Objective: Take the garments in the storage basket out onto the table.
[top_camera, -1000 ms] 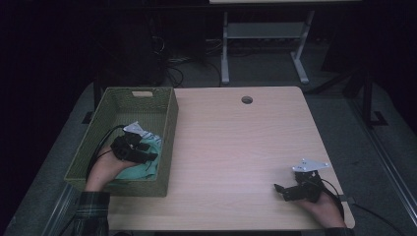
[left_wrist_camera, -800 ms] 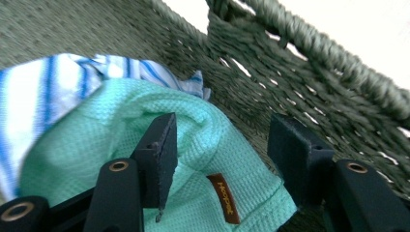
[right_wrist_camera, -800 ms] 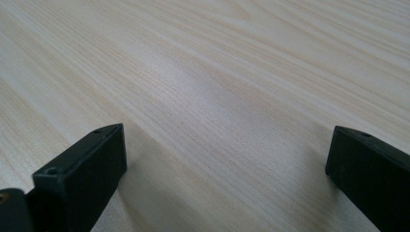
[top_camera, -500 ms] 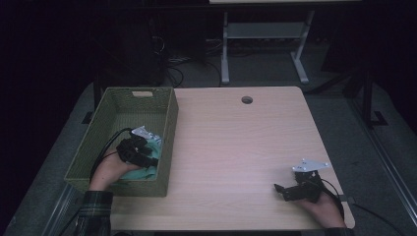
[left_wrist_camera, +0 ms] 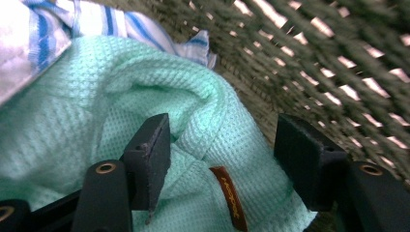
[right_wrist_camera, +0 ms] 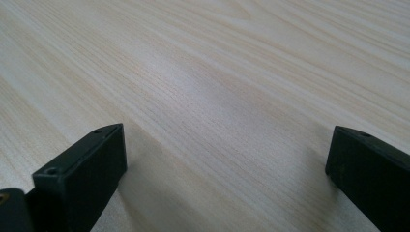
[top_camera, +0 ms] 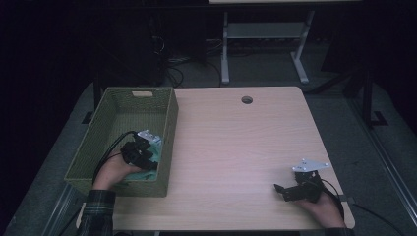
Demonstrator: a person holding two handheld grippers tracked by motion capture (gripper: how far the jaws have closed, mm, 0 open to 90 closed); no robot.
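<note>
A mint-green waffle cloth [left_wrist_camera: 208, 96] with a small brown label [left_wrist_camera: 231, 203] lies in the near end of a green woven basket [top_camera: 169, 123]. A white cloth with blue stripes [left_wrist_camera: 96, 19] lies just beyond it. My left gripper [left_wrist_camera: 222, 130] is down inside the basket. Its jaws have just been opening and stand apart over a raised fold of the green cloth [top_camera: 147, 174], without pinching it. In the high view the left gripper [top_camera: 150, 160] is by the basket's right wall. My right gripper [top_camera: 281, 192] rests open on the table's near right, with bare wood between its jaws [right_wrist_camera: 227, 140].
The basket takes up the left side of the light wooden table [top_camera: 236, 142]. A round cable hole [top_camera: 247, 100] is at the table's far edge. Its woven wall [left_wrist_camera: 338, 63] stands close to the left gripper's right jaw. A metal stand [top_camera: 260, 34] is on the floor beyond the table.
My left hand has sunk lower into the basket, onto the green cloth. The right hand and gripper have not moved.
</note>
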